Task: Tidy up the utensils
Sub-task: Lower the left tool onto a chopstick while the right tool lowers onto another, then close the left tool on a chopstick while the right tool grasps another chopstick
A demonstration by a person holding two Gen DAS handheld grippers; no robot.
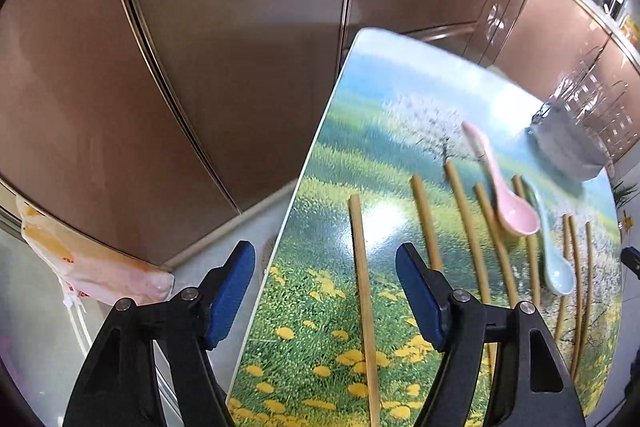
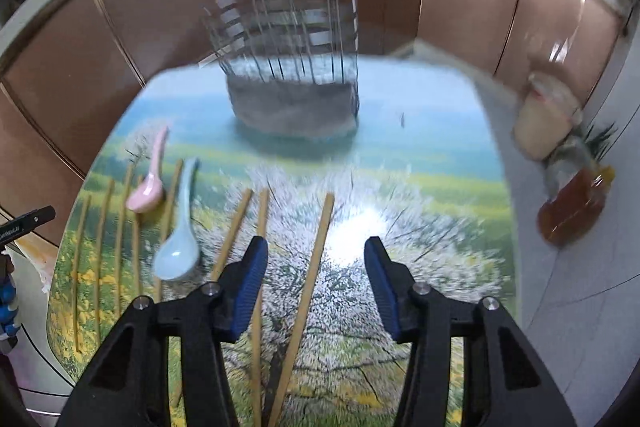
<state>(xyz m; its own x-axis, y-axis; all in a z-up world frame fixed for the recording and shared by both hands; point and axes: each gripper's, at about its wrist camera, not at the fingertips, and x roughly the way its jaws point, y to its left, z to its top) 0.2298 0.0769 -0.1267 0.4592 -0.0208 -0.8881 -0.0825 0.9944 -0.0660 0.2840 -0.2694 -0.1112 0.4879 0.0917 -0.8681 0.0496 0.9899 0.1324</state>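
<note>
The chopsticks lie loose and roughly parallel across the printed top of the bench [image 2: 420, 115], none yet in the wire utensil holder [image 2: 292, 67], which stands upright at the far end, well apart from them. One chopstick [image 2: 316, 259] runs between the fingers of the right claw [image 2: 316, 263], whose jaws stand wide apart and grip nothing; a second chopstick [image 2: 260, 251] lies just beside its left finger, so a closing stroke may catch both or push one sideways. The pink spoon [image 2: 146, 183] rests across several chopsticks, and the pale blue spoon [image 2: 180, 239] lies just beside it over another; lifting a stick from under either spoon is likely to tip or slide the spoon. The left claw [image 1: 326, 291] is also spread open and empty, positioned over the bench edge with a lone chopstick [image 1: 362, 287] between its fingers near that edge; a nudge outward there could send the stick off the bench. The surface looks glossy, so thin round sticks may roll or skate when a finger touches down on one side only. The holder is an open wire frame: a stick released at a tilt could lodge in the bars or fall outside. Both views are blurred, so exact contact between sticks cannot be confirmed
</note>
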